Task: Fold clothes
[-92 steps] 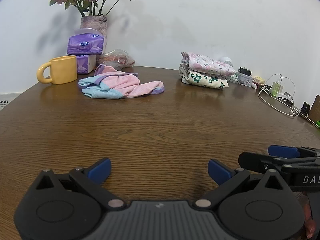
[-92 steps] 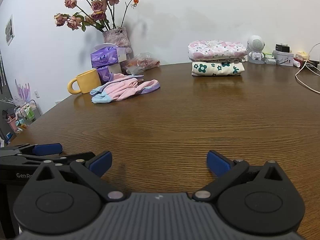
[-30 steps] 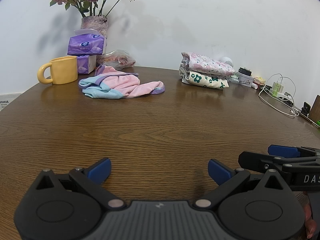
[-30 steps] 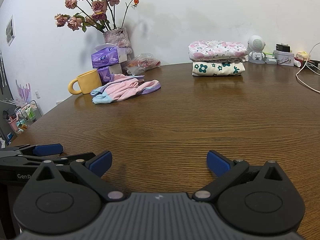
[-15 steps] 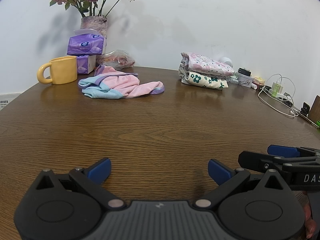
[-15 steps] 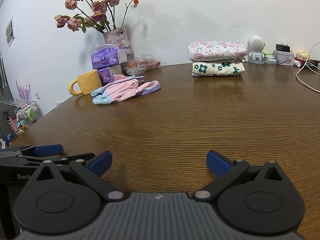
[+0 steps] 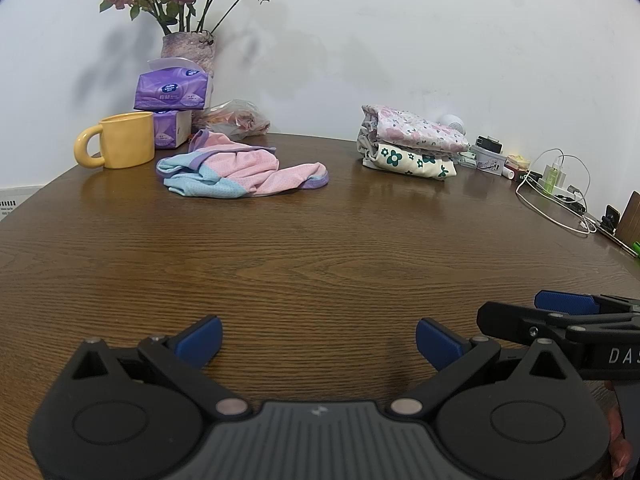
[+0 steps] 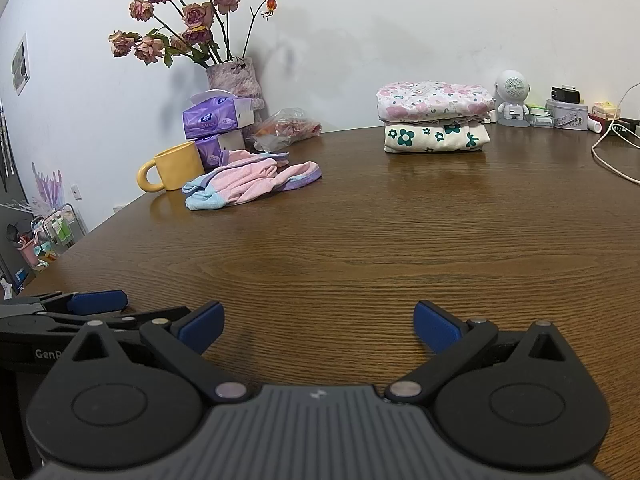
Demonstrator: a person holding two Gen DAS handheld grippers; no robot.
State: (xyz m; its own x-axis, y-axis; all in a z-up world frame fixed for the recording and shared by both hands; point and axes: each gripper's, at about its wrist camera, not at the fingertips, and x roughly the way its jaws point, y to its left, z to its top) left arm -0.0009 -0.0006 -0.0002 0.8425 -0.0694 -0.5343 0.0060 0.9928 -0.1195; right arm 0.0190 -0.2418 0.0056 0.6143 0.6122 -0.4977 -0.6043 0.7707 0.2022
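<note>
A crumpled pink, blue and purple garment [image 7: 240, 174] [image 8: 250, 184] lies on the brown wooden table [image 7: 320, 248] at the far left. Two folded floral garments [image 7: 412, 146] [image 8: 436, 118] are stacked at the far right, near the wall. My left gripper [image 7: 318, 340] stands open low over the table's near edge, with nothing between its blue pads. Beside it, my right gripper [image 8: 318, 326] is open and empty too. Each gripper shows at the edge of the other's view. Both are far from the clothes.
A yellow mug [image 7: 120, 146], two purple tissue packs [image 7: 172, 90], a vase of dried roses [image 7: 188, 46] and a plastic bag [image 7: 236, 118] stand behind the crumpled garment. Small gadgets and a white cable [image 7: 560, 200] crowd the table's right side. A small white speaker figure [image 8: 512, 98] stands beside the stack.
</note>
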